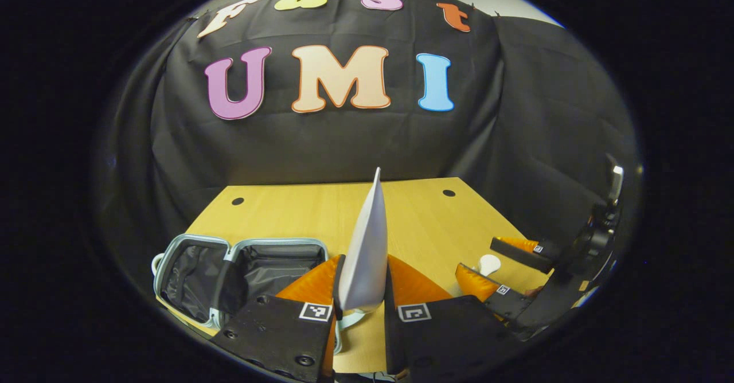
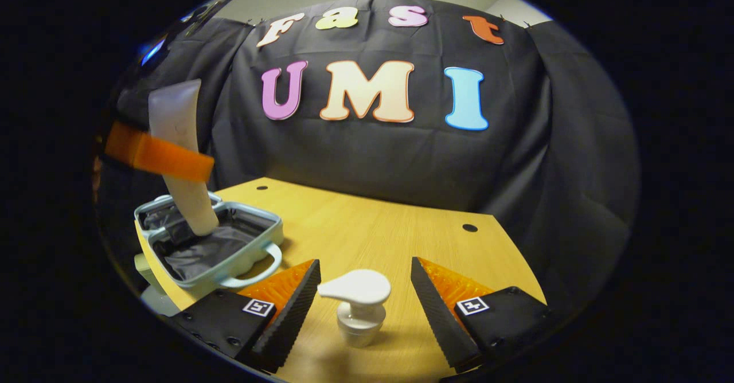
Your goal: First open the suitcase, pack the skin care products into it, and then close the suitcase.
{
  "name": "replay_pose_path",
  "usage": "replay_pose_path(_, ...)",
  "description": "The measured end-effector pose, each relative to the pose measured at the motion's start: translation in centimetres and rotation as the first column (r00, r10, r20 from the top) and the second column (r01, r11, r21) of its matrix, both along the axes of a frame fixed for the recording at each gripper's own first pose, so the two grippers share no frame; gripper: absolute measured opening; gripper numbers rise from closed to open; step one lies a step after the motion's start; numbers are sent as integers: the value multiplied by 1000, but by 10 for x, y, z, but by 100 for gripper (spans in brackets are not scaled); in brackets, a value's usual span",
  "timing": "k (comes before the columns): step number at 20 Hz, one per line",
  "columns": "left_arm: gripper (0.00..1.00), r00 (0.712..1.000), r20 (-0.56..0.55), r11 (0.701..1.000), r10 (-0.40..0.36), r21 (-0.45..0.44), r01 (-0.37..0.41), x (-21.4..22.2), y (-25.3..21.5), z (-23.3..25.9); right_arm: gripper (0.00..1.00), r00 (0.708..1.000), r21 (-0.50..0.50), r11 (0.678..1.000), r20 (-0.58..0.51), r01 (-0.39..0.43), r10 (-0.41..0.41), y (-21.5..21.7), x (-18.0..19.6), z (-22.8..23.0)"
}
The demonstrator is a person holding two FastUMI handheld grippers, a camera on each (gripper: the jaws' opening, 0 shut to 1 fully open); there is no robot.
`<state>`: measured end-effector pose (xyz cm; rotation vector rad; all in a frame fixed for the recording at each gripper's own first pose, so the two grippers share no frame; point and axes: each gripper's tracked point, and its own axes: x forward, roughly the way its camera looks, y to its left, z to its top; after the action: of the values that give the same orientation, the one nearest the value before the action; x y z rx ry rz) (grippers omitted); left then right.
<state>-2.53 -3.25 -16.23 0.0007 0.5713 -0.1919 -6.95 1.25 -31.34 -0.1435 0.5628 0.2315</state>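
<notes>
In the left gripper view, the left gripper (image 1: 361, 308) is clamped on a tall, flat white plastic squeeze tube (image 1: 364, 257), both fingers pressing its sides near the lower end, so that the tube stands upright with its crimped edge pointing up. Below and to the left of it on the light wooden table (image 1: 418, 217) lies the small pale blue hard-shell suitcase (image 1: 189, 257), opened flat with its two halves side by side and dark grey fabric lining showing in both. At the right of that view the right gripper (image 1: 504, 268) sits low over the table, its jaws apart on either side of a white pump-top bottle (image 1: 488, 264). In the right gripper view, the right gripper (image 2: 362, 308) is spread wide with the pump-top bottle (image 2: 359, 303) standing on the table (image 2: 373, 234) between its fingers, touching neither. Farther off to the left, the suitcase (image 2: 252, 245) lies open with a loop handle on its near edge, and the squeeze tube (image 2: 180, 159) hangs above it in the left gripper (image 2: 157, 155), its lower end over the lined compartment; whether it touches the lining I cannot tell.
</notes>
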Motion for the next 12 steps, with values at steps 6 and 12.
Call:
replay_pose_path(6, 28, 998, -22, 998, 61, 27, -60, -18, 26, -2, 98, 988, -43, 999, -155, -3, -4, -12, -30, -73)
replay_pose_path(12, 27, 990, -89, 991, 112, 87, -104, -25, 71, -24, 58, 981, -8, 1000, -195, 19, -20, -7, -26, -66)
